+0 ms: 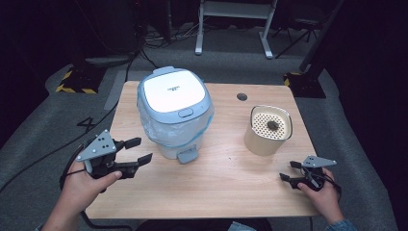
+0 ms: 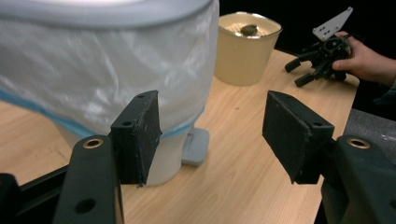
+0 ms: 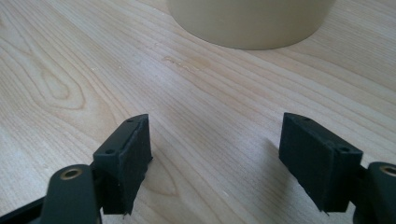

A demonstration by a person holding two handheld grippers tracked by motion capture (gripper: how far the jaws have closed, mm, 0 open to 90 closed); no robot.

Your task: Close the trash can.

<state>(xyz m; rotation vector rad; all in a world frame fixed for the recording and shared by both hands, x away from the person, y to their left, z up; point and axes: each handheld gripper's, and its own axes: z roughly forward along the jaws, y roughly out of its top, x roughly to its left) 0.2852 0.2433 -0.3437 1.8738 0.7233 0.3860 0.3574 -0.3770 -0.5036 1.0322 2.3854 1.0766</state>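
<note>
Dark floor and cables surround a pale wooden desk (image 1: 216,183). Left tongs (image 1: 139,150) sit at the desk's 8 o'clock edge, jaws spread wide and empty, aimed at a white pedal bin (image 1: 174,113) lined with a clear bag, just beside them at 2 o'clock. Right tongs (image 1: 287,171) rest at 4 o'clock, jaws wide apart, holding nothing, low over the wood. A cream container (image 1: 267,130) with a perforated insert stands near them at 11 o'clock.
</note>
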